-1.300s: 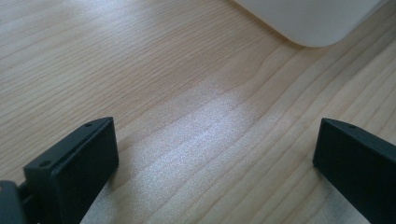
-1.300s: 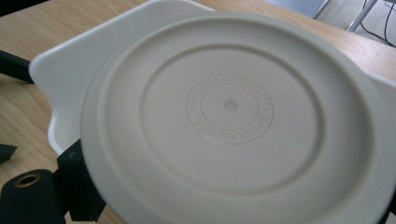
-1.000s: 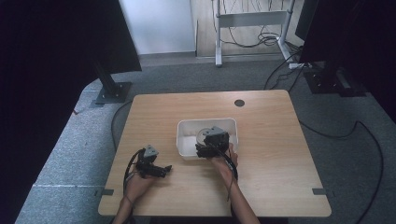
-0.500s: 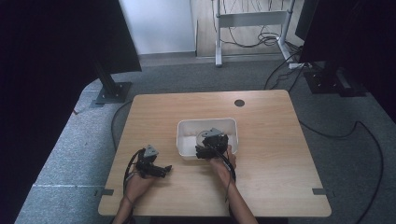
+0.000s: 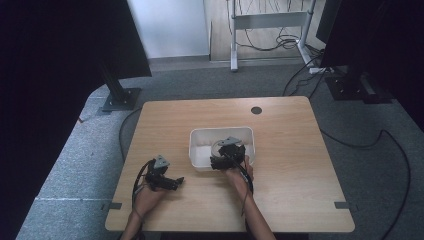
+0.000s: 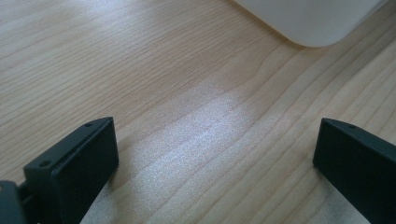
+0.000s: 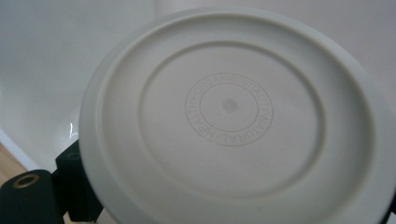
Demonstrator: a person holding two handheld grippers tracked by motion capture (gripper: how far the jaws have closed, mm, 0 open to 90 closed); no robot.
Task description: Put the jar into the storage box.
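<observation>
White round plastic lid (image 7: 233, 116), centre frame, sits clamped in the right gripper (image 5: 226, 154) over the white rectangular plastic tub (image 5: 200, 145); left gripper (image 5: 167, 181) rests spread, empty. Thin edge grip risks slipping.

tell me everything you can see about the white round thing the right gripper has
The white round dish looks like moulded matte plastic. Its underside faces the camera: a raised outer rim, a recessed ring, and a centre stamp reading "ORGANIC VITALITY NATURAL HEALTHY". The right gripper holds it by the edge, one of the black fingers showing at its lower left, over the white bin. It looks clean and undamaged.
</observation>
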